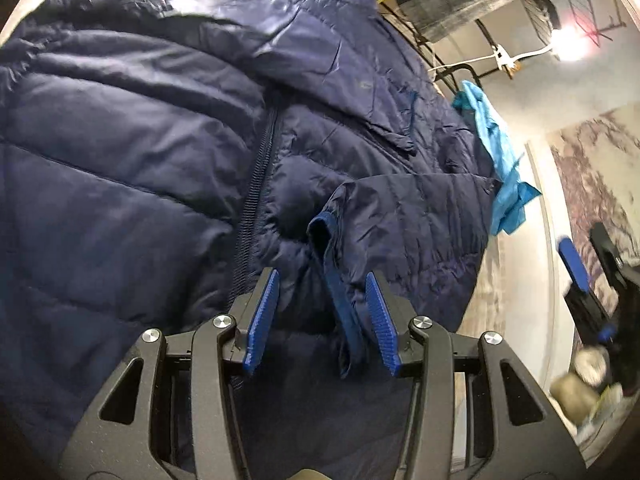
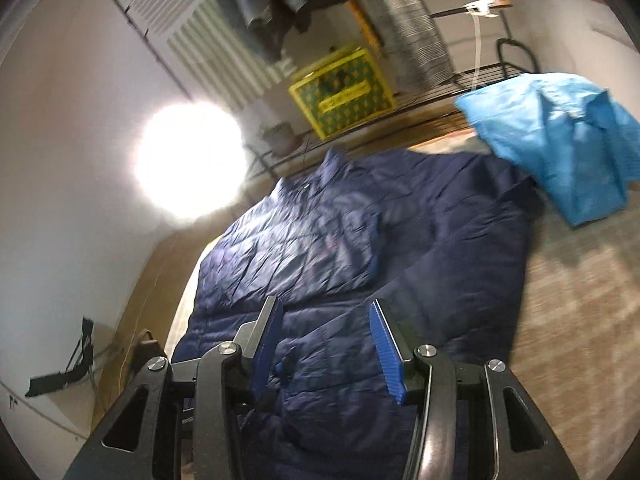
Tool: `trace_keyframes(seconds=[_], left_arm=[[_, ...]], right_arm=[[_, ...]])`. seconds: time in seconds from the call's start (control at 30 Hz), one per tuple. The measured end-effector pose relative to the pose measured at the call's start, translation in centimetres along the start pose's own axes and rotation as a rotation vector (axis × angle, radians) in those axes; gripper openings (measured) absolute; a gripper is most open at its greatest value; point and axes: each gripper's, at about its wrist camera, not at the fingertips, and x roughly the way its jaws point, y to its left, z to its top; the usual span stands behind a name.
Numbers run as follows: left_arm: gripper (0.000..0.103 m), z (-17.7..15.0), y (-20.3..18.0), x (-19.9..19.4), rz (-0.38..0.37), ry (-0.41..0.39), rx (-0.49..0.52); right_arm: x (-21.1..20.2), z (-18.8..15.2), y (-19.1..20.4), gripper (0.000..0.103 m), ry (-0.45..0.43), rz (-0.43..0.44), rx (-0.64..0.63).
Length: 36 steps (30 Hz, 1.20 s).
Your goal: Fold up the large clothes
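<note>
A navy quilted jacket (image 1: 132,152) lies spread front-up on a beige patterned surface (image 2: 580,300), its zip (image 1: 260,184) running down the middle. One sleeve is folded across the body. Its blue-trimmed cuff (image 1: 336,280) runs between the fingers of my left gripper (image 1: 320,280), close to the right pad, with a gap to the left pad. My right gripper (image 2: 326,312) hovers open over the jacket's (image 2: 340,248) lower part, with nothing between its fingers. It also shows at the right edge of the left wrist view as a second gripper (image 1: 588,256).
A light blue garment (image 2: 560,136) lies crumpled at the jacket's far right corner, seen also as blue cloth (image 1: 496,152). Behind stand a black wire rack (image 2: 440,92), a yellow-green box (image 2: 344,92), hanging clothes (image 2: 272,0), a potted plant (image 2: 280,136) and a bright lamp (image 2: 188,160).
</note>
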Motion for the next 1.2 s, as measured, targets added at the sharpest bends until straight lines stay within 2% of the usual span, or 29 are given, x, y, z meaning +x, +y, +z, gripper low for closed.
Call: trace_keyframes(seconds=[0.17, 0.23, 0.27, 0.3, 0.37, 0.4, 0.53, 0.73, 0.9, 1.07, 1.13, 1.2], left_arm=[[0.046, 0.2, -1.9, 1.7, 0.034, -0.005, 0.040], [0.046, 0.2, -3.4, 2.1, 0.111, -0.036, 0.119], [0.036, 0.2, -4.0, 2.3, 0.142, -0.048, 0.157], [0.019, 0.0, -4.9, 2.6, 0.191, -0.063, 0.215], [0.007, -0.3, -6.0, 3.0, 0.247, -0.087, 0.292], [0.006, -0.4, -6.5, 3.1, 0.263, -0.103, 0.318], [0.003, 0.6, -7.7, 1.7, 0.278, -0.171, 0.377], [0.003, 5.9, -8.5, -1.3, 0.330, -0.278, 0.463], [0.003, 11.7, -7.3, -3.0, 0.381, -0.353, 0.465], [0.002, 16.4, -4.6, -3.2, 0.421, -0.383, 0.432], [0.002, 18.0, -3.3, -3.4, 0.433, -0.404, 0.410], [0.002, 19.4, -1.3, -3.9, 0.428, -0.425, 0.347]], right_arm=[[-2.1, 1.1, -2.6, 0.049, -0.035, -0.017, 0.050], [-2.8, 1.4, -3.1, 0.049, -0.049, -0.013, 0.068], [-3.1, 1.6, -3.4, 0.049, -0.058, -0.012, 0.078], [-3.4, 1.7, -3.5, 0.049, -0.065, -0.011, 0.086], [-3.8, 2.0, -3.9, 0.049, -0.078, -0.008, 0.106], [-4.0, 2.2, -4.1, 0.049, -0.083, -0.002, 0.118], [-4.3, 2.5, -4.6, 0.049, -0.101, -0.002, 0.150], [-4.8, 2.8, -6.0, 0.049, -0.134, -0.008, 0.232], [-3.8, 3.0, -6.6, 0.049, -0.123, -0.016, 0.273], [-2.1, 2.9, -6.1, 0.049, -0.085, -0.045, 0.246], [-1.5, 2.7, -5.9, 0.049, -0.070, -0.061, 0.235], [-0.7, 2.6, -5.9, 0.049, -0.049, -0.074, 0.229]])
